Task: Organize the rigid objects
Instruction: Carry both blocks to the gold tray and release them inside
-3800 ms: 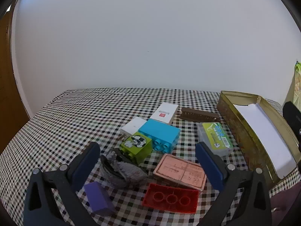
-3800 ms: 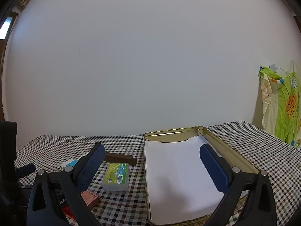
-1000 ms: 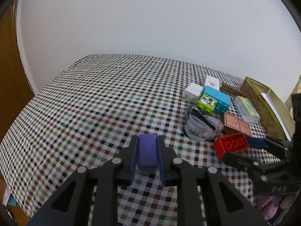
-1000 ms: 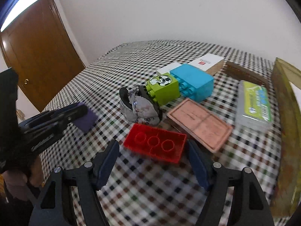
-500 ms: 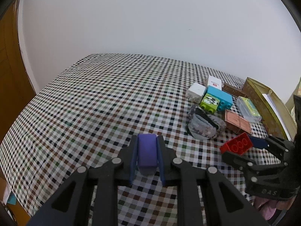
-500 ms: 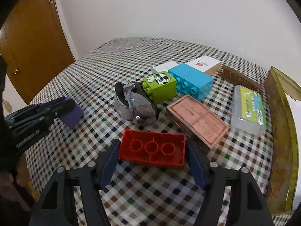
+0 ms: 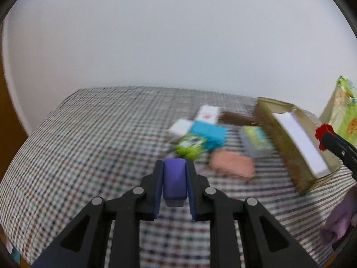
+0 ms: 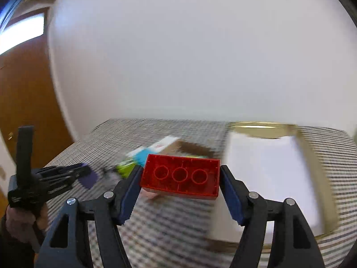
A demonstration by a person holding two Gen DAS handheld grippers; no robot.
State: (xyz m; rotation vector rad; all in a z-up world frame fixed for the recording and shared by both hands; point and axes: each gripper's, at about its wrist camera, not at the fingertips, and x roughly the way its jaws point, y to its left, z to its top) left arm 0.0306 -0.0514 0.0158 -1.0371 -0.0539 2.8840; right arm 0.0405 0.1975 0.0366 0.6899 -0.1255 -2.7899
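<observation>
While the right gripper (image 8: 180, 182) clamps the red brick (image 8: 180, 179) mid-frame beside the tin (image 8: 312, 156), the left gripper (image 7: 174, 184) pinches a purple block (image 7: 174, 182) — either could slip or clip the rim.

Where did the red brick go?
The red brick is clamped in the right gripper, lifted off the table, just left of the gold tin in the right wrist view.

you are in a home room: a table with a checkered cloth (image 7: 89, 134) stands against a plain white wall (image 7: 178, 44), a brown wooden door (image 8: 22, 111) is at its left side, and a cloth with bright fruit print (image 7: 343, 114) hangs past its right edge.
</observation>
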